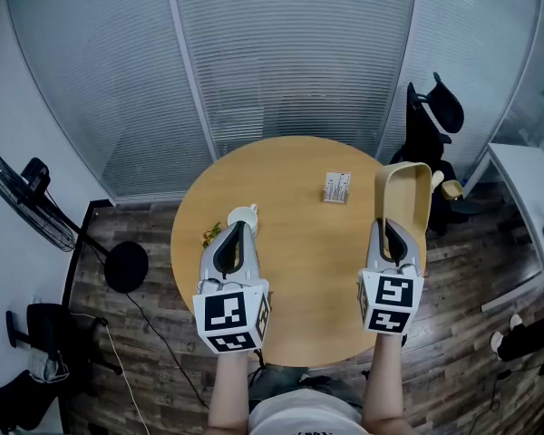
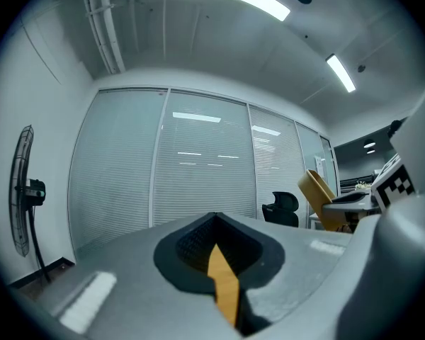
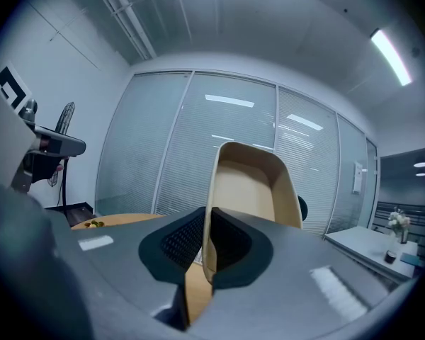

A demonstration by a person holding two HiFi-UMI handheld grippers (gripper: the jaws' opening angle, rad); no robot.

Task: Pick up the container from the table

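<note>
Nearest us, our left gripper [image 1: 239, 232] hangs empty, its jaws together. Our right gripper [image 1: 389, 228] has its jaws nipped on one thin wall of the tan, shallow, round-cornered container [image 1: 404, 188], which stands on edge above the round wooden tabletop [image 1: 299, 270]. With so small a pinch, we judge it may swing, slip and drop near the small white card [image 1: 337, 187] beyond.

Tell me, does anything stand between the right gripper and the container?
Nothing visible does. The right gripper is already shut on one wall of the container, which sticks up out of its jaws. The white cup and the card sit apart on the table.
</note>
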